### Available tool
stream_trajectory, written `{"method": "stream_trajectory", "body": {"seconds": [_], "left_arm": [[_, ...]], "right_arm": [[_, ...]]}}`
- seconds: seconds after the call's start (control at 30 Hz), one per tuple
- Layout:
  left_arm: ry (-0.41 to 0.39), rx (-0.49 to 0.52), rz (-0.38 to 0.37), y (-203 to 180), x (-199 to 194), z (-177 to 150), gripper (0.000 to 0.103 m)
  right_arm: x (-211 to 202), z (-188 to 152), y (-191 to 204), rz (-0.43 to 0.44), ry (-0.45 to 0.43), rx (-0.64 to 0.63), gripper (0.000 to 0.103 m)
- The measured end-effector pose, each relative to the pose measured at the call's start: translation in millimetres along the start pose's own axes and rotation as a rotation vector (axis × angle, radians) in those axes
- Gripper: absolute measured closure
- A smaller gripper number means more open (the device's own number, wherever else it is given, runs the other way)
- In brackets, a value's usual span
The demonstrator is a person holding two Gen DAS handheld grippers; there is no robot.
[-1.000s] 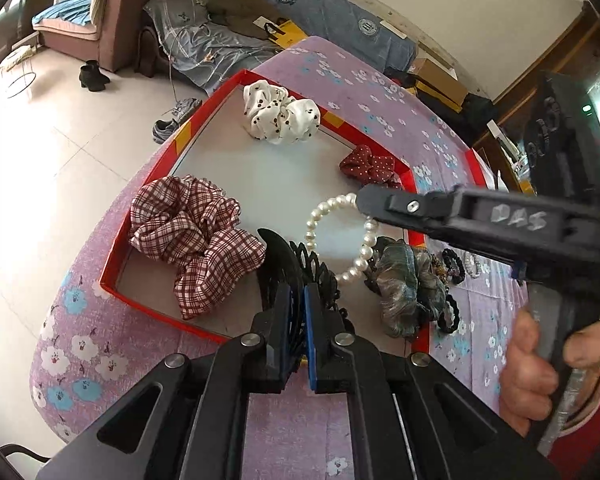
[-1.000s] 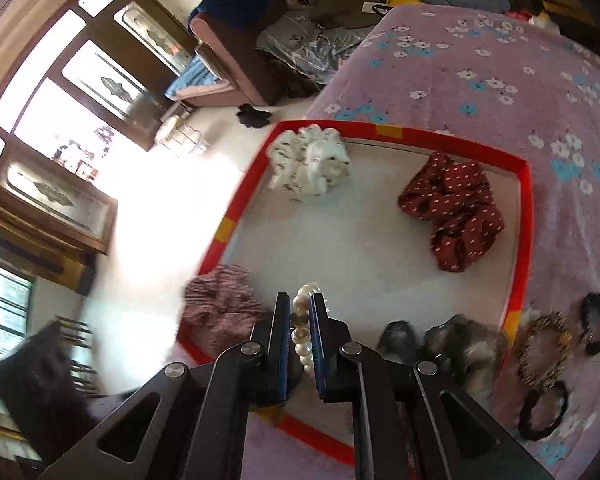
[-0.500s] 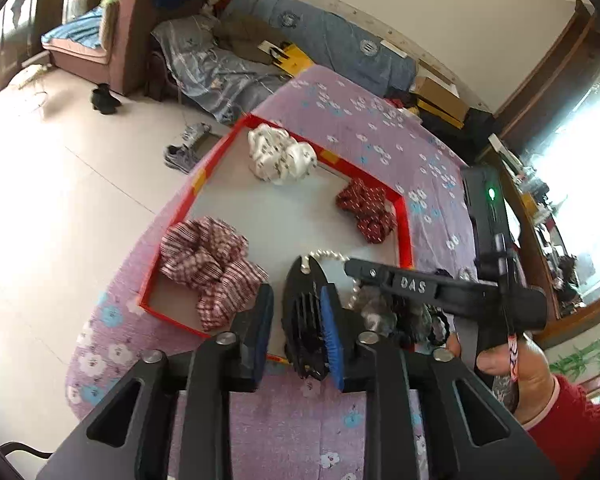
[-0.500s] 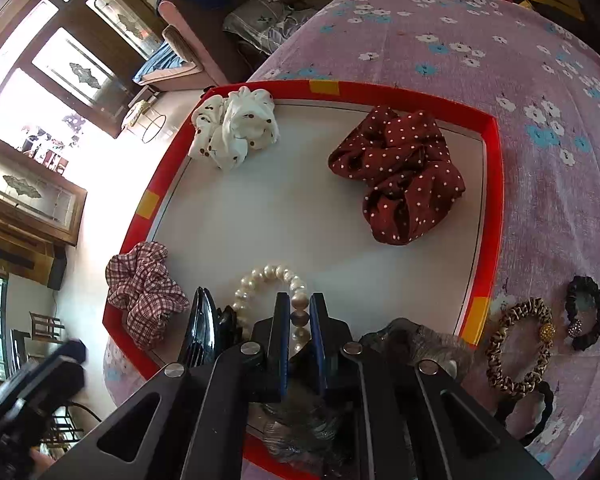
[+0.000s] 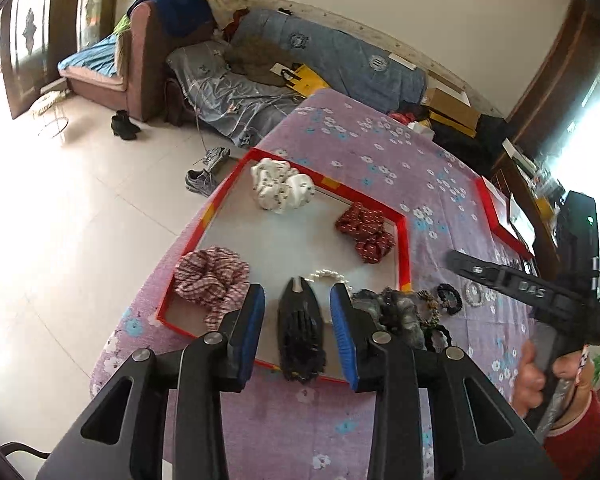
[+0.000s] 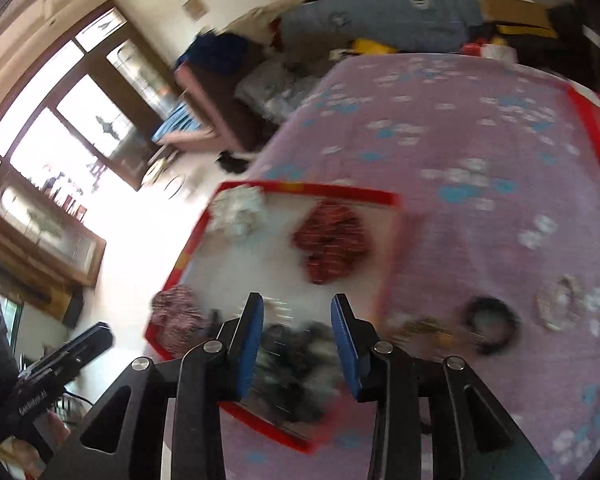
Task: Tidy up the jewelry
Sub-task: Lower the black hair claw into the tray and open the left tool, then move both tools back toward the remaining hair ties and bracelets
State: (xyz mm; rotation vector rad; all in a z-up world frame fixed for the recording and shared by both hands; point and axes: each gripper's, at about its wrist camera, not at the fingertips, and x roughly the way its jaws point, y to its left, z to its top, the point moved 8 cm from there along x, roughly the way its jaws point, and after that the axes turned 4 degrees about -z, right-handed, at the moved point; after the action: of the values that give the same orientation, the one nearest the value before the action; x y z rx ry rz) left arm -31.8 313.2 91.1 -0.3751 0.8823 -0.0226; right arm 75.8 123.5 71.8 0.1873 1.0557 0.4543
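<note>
A red-rimmed tray (image 5: 403, 248) lies on the purple floral cloth. In it are a white scrunchie (image 5: 281, 186), a dark red dotted scrunchie (image 5: 365, 229), a plaid scrunchie (image 5: 212, 278), a pearl bracelet (image 5: 327, 274) and a black hair claw (image 5: 302, 332). My left gripper (image 5: 298, 330) is open above the claw, apart from it. My right gripper (image 6: 297, 344) is open and empty above the tray's near right corner; its view is blurred. It also shows in the left wrist view (image 5: 512, 280).
A grey-green scrunchie (image 5: 396, 312) lies over the tray's right rim. Black hair ties (image 5: 449, 298) and beaded bracelets (image 6: 562, 300) lie on the cloth to the right. A second red tray (image 5: 500, 220) sits far right. The table's left edge drops to the floor.
My left gripper opened, released the black hair claw into the tray and lifted back. My right gripper opened, left the pearl bracelet in the tray and pulled away to the right.
</note>
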Motion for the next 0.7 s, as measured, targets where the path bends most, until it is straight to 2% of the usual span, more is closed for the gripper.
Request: {"method": "stream_trajectory", "body": {"seconds": [0.1, 0.27, 0.37, 0.57, 0.7], "left_arm": [[0.009, 0.038, -0.012, -22, 4, -3, 0.069], [0.056, 0.115, -0.062, -72, 21, -14, 0.068], [0.098, 0.174, -0.097, -106, 36, -25, 0.068], [0.204, 0.248, -0.168, -164, 68, -59, 0.068], [0.257, 0.28, -0.175, -184, 82, -80, 0.068]], "right_arm": [[-23, -13, -51, -0.069, -0.015, 0.072, 0.063], [-47, -53, -139, -0.181, 0.006, 0.219, 0.063], [-58, -75, -171, -0.215, 0.01, 0.273, 0.063], [-72, -93, -197, -0.219, 0.01, 0.292, 0.063], [-69, -97, -200, -0.196, 0.023, 0.272, 0.063]]}}
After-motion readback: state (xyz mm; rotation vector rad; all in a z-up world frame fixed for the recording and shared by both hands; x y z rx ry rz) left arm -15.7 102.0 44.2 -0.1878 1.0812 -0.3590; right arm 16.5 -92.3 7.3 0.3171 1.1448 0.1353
